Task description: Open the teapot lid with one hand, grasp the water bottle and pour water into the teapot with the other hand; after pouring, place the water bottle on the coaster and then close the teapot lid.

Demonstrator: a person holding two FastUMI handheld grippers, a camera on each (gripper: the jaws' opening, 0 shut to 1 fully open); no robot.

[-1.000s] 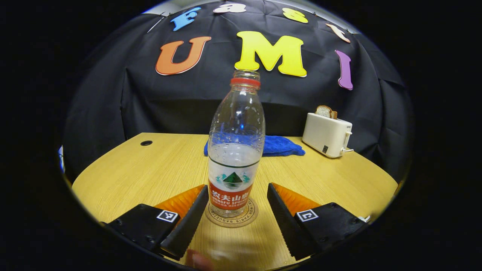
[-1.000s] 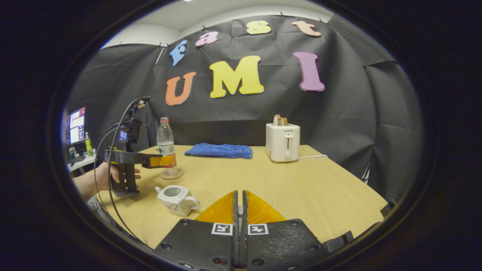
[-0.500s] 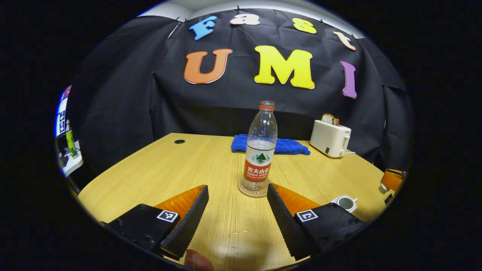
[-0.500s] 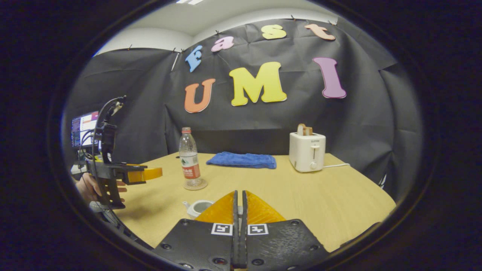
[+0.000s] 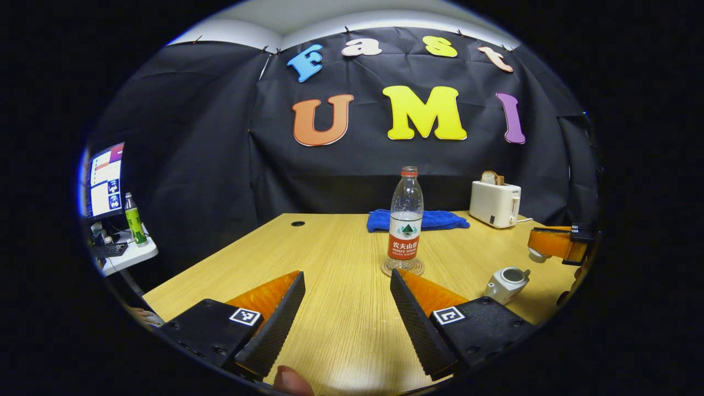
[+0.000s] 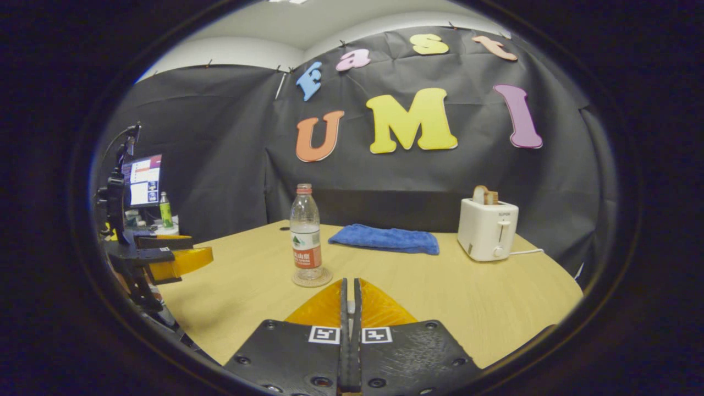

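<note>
With the bottle upright on its coaster and the teapot uncovered on the tabletop, the left hand-held gripper spread and empty, the right hand-held gripper pressed together, what it pinches hidden, only closing the lid seemingly remains.

Wooden table across lower frame, cable hole upper left of it. On it: coaster centre under water bottle, blue towel behind, toaster upper right, lidless teapot lower right.
</note>
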